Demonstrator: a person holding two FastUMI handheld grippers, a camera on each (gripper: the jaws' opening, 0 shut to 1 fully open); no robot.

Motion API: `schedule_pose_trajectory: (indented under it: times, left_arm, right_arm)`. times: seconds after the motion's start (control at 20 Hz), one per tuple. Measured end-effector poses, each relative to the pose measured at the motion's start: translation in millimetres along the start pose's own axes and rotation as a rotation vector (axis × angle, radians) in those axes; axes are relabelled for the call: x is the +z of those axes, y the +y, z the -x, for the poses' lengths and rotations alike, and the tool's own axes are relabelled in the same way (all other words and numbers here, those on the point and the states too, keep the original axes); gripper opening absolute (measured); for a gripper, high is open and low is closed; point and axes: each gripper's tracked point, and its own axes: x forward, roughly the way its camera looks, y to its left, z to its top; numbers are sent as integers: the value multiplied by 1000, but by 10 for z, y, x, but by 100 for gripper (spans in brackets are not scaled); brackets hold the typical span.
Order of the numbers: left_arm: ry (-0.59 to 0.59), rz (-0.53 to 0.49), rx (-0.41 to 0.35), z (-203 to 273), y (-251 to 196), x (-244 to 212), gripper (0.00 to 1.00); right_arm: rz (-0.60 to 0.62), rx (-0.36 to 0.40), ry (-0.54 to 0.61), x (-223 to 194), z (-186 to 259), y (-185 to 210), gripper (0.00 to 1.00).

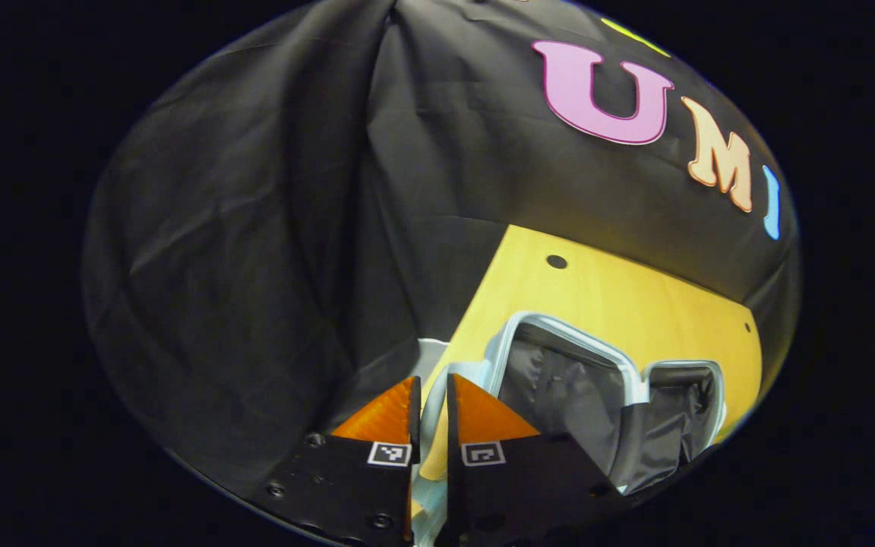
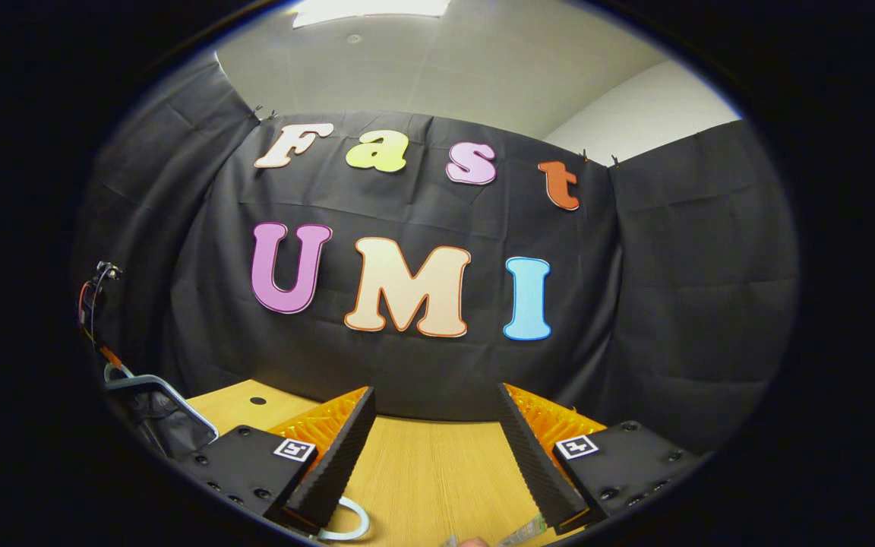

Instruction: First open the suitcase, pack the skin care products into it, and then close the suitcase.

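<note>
You are holding your left tongs (image 1: 430,395) nearly closed around the pale rim of the suitcase (image 1: 559,380), which is lying open on the wooden tabletop (image 1: 597,292), while your right tongs (image 2: 436,414) are hanging wide apart and gripping nothing above that tabletop.

Dim booth, ceiling light panel (image 2: 369,7) overhead in right gripper view; strong fisheye bending at edges; focus sharp.

Suitcase (image 1: 597,395) runs off the lower right edge, and the left gripper's fingers (image 1: 475,425) cover its near rim.
</note>
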Motion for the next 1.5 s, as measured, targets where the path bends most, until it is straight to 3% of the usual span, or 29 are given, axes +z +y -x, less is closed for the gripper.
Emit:
schedule_pose_trajectory:
  times: [0.05, 0.15, 0.3, 0.35, 0.6, 0.7, 0.85, 0.9, 1.15, 1.5]
  left_arm:
    - [-32, 17, -4, 24, -10, 79, 11]
    - [-106, 37, -29, 192, -60, 240, 28]
    - [-229, 17, -28, 386, -283, 536, 88]
    - [-284, 20, -31, 469, -350, 648, 95]
    - [-573, 119, -59, 1222, -675, 1145, 92]
    - [-653, 155, -91, 1587, -707, 1259, 86]
    - [-706, 127, -107, 1920, -655, 1265, 87]
    - [-720, 119, -129, 2011, -704, 1228, 92]
    - [-766, 64, -193, 2527, -1050, 1171, 94]
    - [-752, -100, -250, 2807, -2278, 864, 94]
  right_arm:
    - [-3, 0, -3, 15, -3, -19, 98]
    - [-5, 5, -14, 65, -4, -33, 98]
    - [-14, 14, -30, 112, 7, -64, 98]
    - [-18, 18, -35, 132, 4, -84, 98]
    - [-79, 64, -75, 275, 22, -263, 100]
    - [-84, 59, -85, 323, -31, -443, 98]
    - [-103, 69, -92, 374, -35, -643, 99]
    - [-102, 66, -97, 384, -46, -736, 98]
    - [-110, 72, -110, 402, -8, -1067, 98]
    - [-111, 98, -109, 347, 38, -1471, 98]
